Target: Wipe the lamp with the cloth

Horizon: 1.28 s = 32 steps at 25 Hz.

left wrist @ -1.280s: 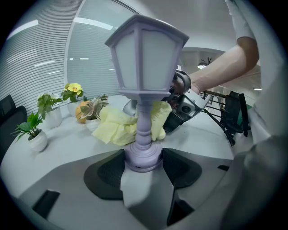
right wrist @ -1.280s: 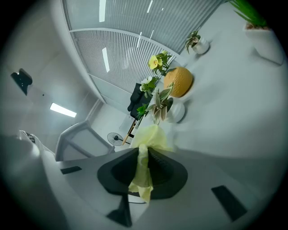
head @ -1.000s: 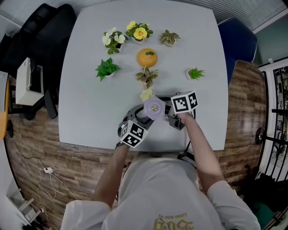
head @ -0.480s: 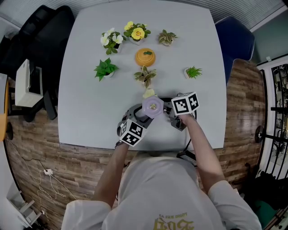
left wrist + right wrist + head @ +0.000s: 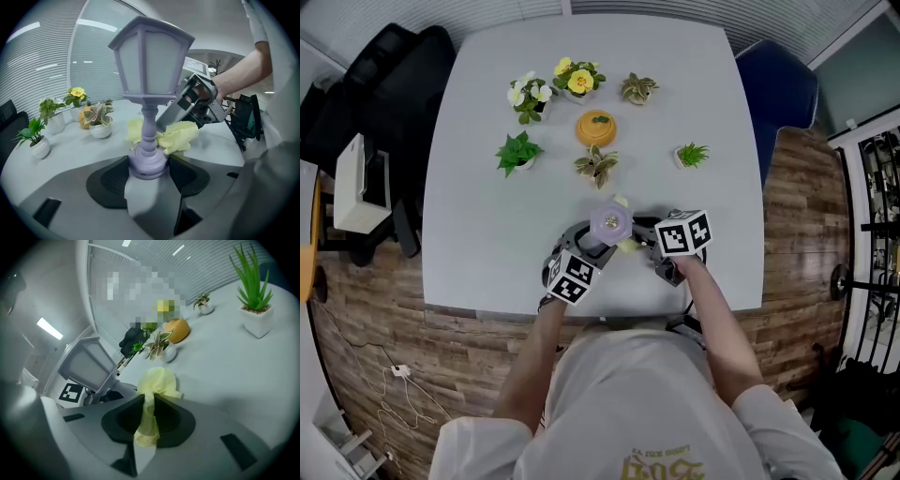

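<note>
Your left gripper (image 5: 147,171) pinches the purple lantern lamp (image 5: 149,65) by its base; your right gripper (image 5: 149,409) pinches the yellow cloth (image 5: 157,380) at the lamp's 4 o'clock, on a grey table (image 5: 487,244) over wood floor (image 5: 384,319)

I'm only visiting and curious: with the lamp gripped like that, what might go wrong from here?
The left gripper clamps the lilac lantern-shaped lamp only at its round base; the yellow cloth pushing on the thin stem might tilt it.
The right gripper pinches just a narrow fold of cloth, which might slip out.
The leafy plant in a white pot stands nearby; a wide sweep might knock it.
</note>
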{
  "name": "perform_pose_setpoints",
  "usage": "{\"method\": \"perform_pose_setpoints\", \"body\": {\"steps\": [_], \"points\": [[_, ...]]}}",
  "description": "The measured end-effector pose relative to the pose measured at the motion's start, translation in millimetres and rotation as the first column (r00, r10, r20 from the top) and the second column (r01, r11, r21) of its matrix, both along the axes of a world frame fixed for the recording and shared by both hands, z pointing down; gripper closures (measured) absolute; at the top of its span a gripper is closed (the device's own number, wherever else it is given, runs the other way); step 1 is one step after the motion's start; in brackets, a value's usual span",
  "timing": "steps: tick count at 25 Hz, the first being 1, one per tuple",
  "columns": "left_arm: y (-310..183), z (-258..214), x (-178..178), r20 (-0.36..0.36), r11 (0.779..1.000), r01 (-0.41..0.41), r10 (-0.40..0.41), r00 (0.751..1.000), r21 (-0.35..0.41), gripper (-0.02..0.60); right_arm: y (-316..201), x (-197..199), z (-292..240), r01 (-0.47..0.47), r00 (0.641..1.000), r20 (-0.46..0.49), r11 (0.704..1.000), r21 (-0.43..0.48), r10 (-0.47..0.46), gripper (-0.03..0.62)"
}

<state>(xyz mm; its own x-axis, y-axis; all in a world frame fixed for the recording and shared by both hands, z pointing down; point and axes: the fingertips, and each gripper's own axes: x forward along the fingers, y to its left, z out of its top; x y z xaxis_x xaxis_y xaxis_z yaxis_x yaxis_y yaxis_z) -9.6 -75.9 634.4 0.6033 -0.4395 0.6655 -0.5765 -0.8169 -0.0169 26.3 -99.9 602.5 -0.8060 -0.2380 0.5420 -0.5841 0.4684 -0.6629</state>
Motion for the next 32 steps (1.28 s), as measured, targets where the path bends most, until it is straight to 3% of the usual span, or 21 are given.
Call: {"method": "perform_pose_setpoints", "body": {"steps": [3,7,12,19,23,28,32], "points": [[3,1,2,0.016,1.0,-0.008,0.008,1.0,-0.001,0.314,-2,17,-9,-0.085,0.995,-0.044,0.994,0.071,0.088,0.528],[7,-4,2,0.014,1.0,-0.017,0.017,1.0,0.0,0.302,-2,41,-34,-0.199,0.975,-0.065,0.964,0.176,0.213,0.527],[14,-24,0,-0.013,1.0,-0.005,0.005,1.0,0.017,0.302,1,62,-84,-0.339,0.93,-0.032,0.888,0.31,0.366,0.528],[30,-74,-17,-0.144,0.988,0.141,-0.13,0.981,0.07,0.305,35,82,-133,-0.407,0.878,-0.028,0.777,0.479,0.477,0.527],[38,-119,-29,-0.282,0.961,0.262,-0.228,0.932,0.09,0.426,56,81,-161,-0.391,0.869,-0.027,0.719,0.574,0.494,0.526],[54,-173,-32,-0.351,0.925,0.326,-0.245,0.904,0.195,0.559,83,76,-194,-0.359,0.867,-0.02,0.65,0.67,0.499,0.527],[63,-209,-33,-0.418,0.903,0.368,-0.252,0.873,0.223,0.578,100,72,-207,-0.335,0.864,-0.026,0.613,0.716,0.502,0.528]]}}
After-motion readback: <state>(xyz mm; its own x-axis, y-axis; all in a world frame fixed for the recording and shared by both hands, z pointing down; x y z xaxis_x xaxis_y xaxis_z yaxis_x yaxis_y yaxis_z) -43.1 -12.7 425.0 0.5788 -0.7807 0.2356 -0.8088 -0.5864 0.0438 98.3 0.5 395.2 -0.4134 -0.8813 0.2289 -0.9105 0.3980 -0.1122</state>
